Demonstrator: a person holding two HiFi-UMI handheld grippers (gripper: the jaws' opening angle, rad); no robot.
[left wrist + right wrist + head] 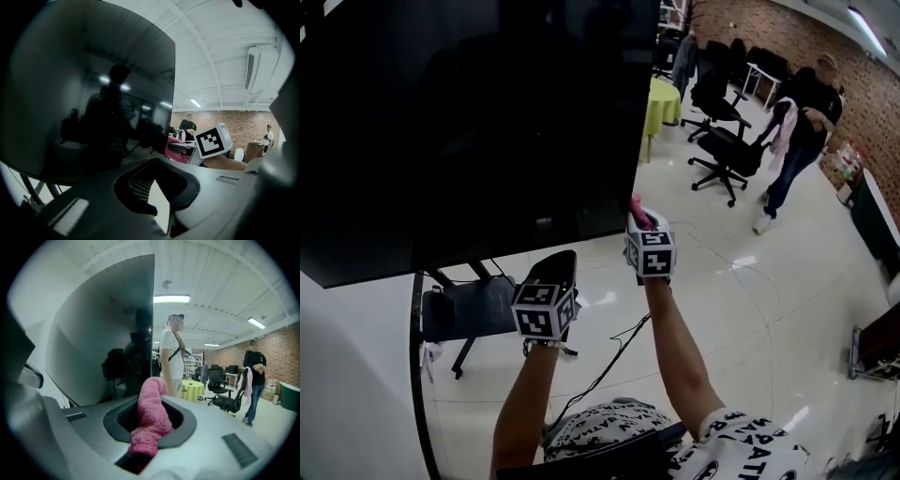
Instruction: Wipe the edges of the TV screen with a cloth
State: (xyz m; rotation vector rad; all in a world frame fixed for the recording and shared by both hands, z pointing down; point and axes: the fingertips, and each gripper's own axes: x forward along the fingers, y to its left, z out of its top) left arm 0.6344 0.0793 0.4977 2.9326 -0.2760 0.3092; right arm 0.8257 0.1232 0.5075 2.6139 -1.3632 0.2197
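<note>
A large dark TV [469, 122] is seen on a stand, filling the upper left of the head view. A pink cloth [637, 206] is clamped between the jaws of the right hand-held gripper [641, 223], which is held up at the TV's right edge, close to the lower right corner. In the right gripper view the cloth [151, 416] is shown pinched in the jaw opening, its rolled end standing upright just beside that vertical edge of the TV [108, 333]. Whether the cloth is touching the frame cannot be told.

The left hand-held gripper [555, 274] is held lower, below the TV's bottom edge and left of the right one, well apart from the cloth. In the left gripper view its jaws are seen slightly apart, with nothing between them and a wedge of pale floor visible through the gap [154, 190]. The marker cube of the right hand-held gripper is also caught there [212, 140].

Beyond the TV, black office chairs [722, 141] and a yellow-green table [664, 98] are seen on a glossy white floor [741, 309]. A person [802, 122] is standing near a brick wall [787, 37].
</note>
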